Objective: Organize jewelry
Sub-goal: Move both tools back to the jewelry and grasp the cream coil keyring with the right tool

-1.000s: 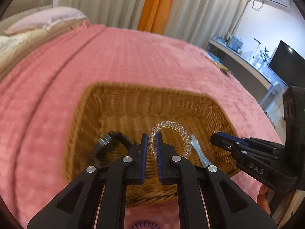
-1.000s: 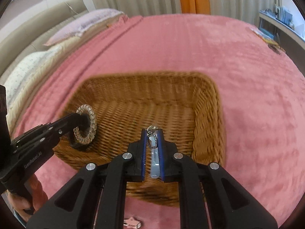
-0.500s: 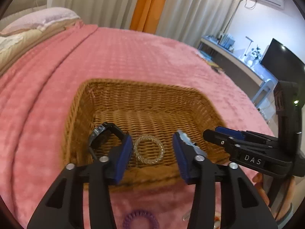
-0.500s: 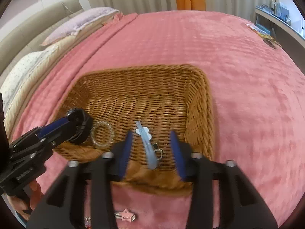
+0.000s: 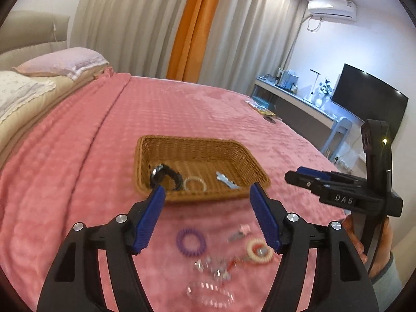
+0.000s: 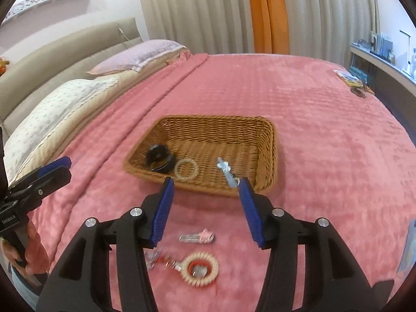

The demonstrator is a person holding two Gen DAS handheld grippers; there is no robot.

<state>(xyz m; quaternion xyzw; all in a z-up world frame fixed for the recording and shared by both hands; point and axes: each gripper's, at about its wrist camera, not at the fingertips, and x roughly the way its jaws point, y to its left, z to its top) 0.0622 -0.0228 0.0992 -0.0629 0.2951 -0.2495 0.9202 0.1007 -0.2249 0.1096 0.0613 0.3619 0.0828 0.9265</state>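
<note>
**Still loose on the blanket: several small pieces, two spread claws**

Nearest the cameras, the left gripper point(image 5: 208, 218) and the right gripper point(image 6: 205, 210) both stand with jaws spread wide and nothing between them. Just beyond lie the unsorted pieces on the pink blanket point(image 6: 325, 135): a purple coil band point(image 5: 191, 242), a pink clip point(image 6: 197, 237), a cream coil band point(image 6: 200, 265) with red and silver bits tangled at it, and clear beads point(image 5: 210, 292). Farther off, the wicker basket point(image 6: 267, 150) holds a black watch point(image 6: 159, 158), a clear bracelet point(image 6: 185, 169) and a pale blue clip point(image 6: 226, 173).

The likely trouble is a bad pinch: the plush nap could catch in the pads, and the tangled cluster could come up as a clump and shed pieces on the way. The clear beads are blurred and easy to misjudge.

Only the left wrist view shows the purple band and the clear beads; the right wrist view gives the sharper look at the pink clip and the basket's contents.
</note>
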